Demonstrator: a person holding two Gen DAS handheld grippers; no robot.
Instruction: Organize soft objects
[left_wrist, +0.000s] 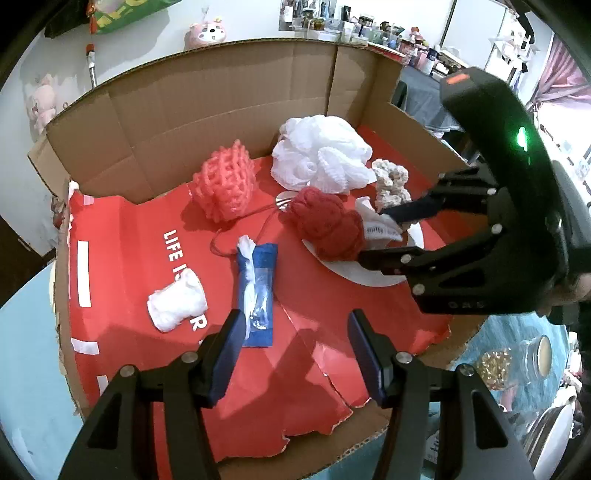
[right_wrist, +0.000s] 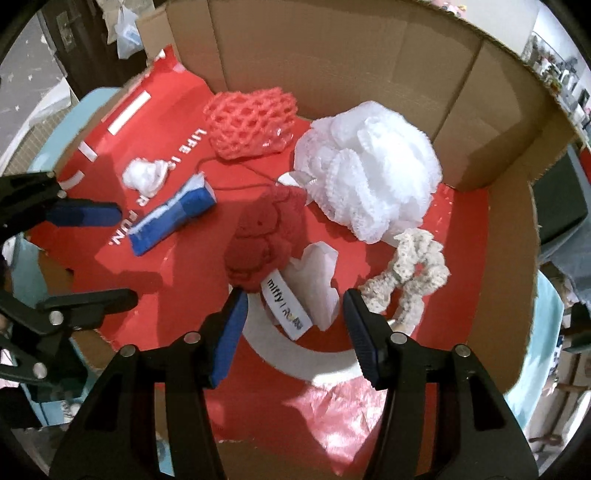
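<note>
We see soft things scattered on the red printed floor of a shallow cardboard box (left_wrist: 221, 96). Near its middle lies a dark red ruffled bath puff (right_wrist: 264, 240), its white fabric label (right_wrist: 286, 308) beside it. Toward the back wall sit a frilly white mesh puff (left_wrist: 321, 155) and a coral foam net sleeve (left_wrist: 225, 184); a cream crocheted scrunchie (right_wrist: 410, 273) lies toward the right edge. A blue tissue packet (left_wrist: 258, 291) and a crumpled white wad (left_wrist: 177, 304) lie front left. Our left tool (left_wrist: 291, 354) and right tool (right_wrist: 293, 332) both hang spread, pinching nothing.
</note>
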